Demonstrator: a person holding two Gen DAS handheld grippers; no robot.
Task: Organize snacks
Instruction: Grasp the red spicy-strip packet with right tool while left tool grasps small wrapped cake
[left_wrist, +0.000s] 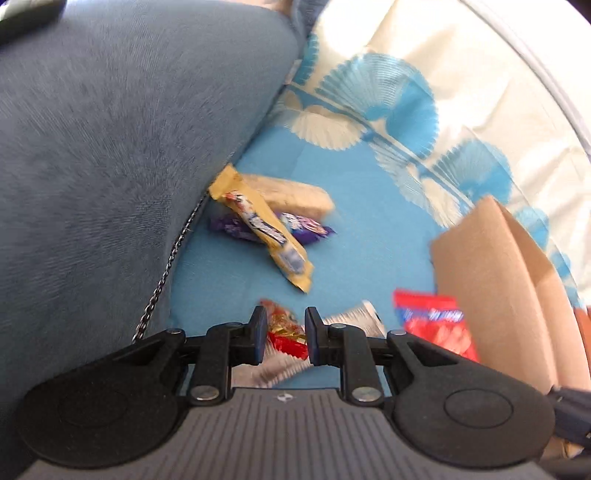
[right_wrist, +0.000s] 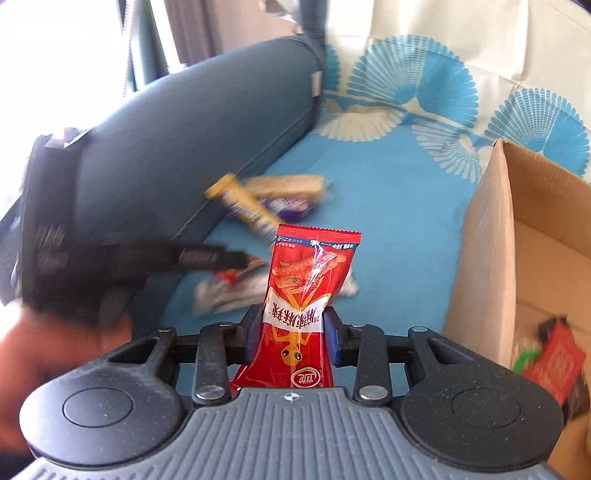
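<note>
My right gripper (right_wrist: 295, 317) is shut on a red snack packet (right_wrist: 314, 266), which stands upright between the pads above the blue cloth. My left gripper (left_wrist: 286, 325) is shut on a silver packet with a red and gold end (left_wrist: 286, 338). In the right wrist view the left gripper (right_wrist: 243, 260) shows blurred at the left, with that silver packet (right_wrist: 229, 291) hanging from it. A yellow bar (left_wrist: 266, 236), a purple packet (left_wrist: 306, 227) and a pale wafer pack (left_wrist: 291, 194) lie piled by the cushion. A red packet (left_wrist: 432, 321) shows beside the box.
An open cardboard box (right_wrist: 491, 258) stands at the right, with a red packet and something green inside (right_wrist: 557, 362). A large blue-grey cushion (left_wrist: 110, 147) fills the left. The blue fan-patterned cloth (left_wrist: 369, 240) covers the seat. A hand (right_wrist: 55, 350) holds the left gripper.
</note>
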